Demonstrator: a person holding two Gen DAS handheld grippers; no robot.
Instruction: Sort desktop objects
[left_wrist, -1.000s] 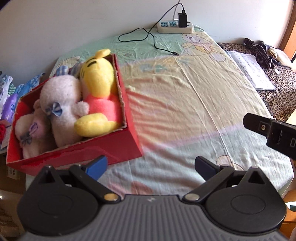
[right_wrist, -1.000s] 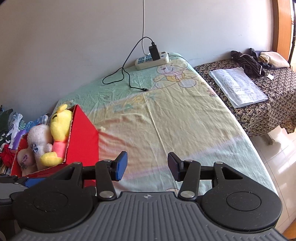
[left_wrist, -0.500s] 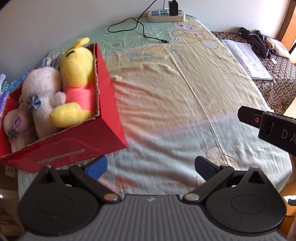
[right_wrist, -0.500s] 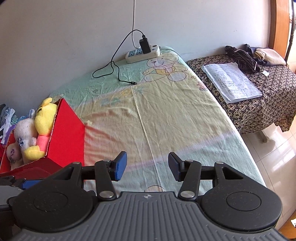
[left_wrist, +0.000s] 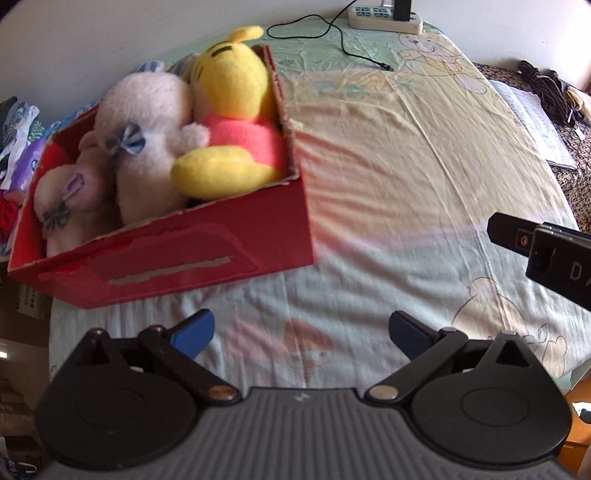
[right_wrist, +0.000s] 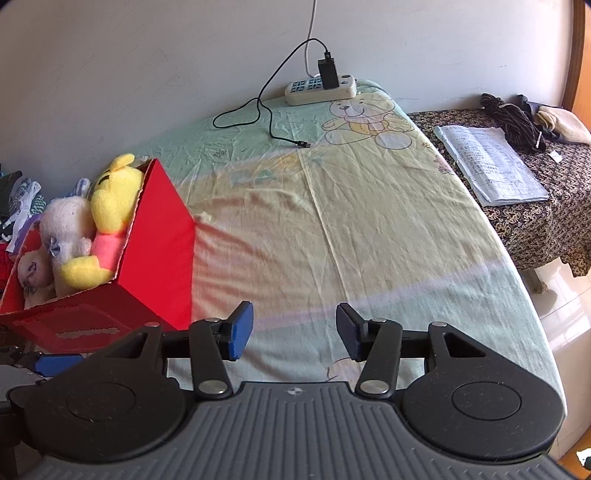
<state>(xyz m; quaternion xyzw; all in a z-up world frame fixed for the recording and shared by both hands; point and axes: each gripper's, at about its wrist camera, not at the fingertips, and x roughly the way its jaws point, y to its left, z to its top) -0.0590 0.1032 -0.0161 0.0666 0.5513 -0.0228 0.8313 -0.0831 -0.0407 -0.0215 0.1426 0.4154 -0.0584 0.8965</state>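
Red box (left_wrist: 177, 254) of soft toys (left_wrist: 229, 110) lies ahead-left of left claw (left_wrist: 301, 332), long side facing it. Right claw (right_wrist: 294, 330) further off. Both claws wide, empty.

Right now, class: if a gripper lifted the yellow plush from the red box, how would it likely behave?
The yellow plush looks soft, so probably squashes and droops. Likely light. Wedged against the white plush, it may drag it along.

An open red cardboard box (left_wrist: 207, 236) on the bed's left side holds a yellow plush bear (left_wrist: 229, 110), a white plush toy (left_wrist: 147, 122) and a small pinkish plush toy (left_wrist: 66, 192).
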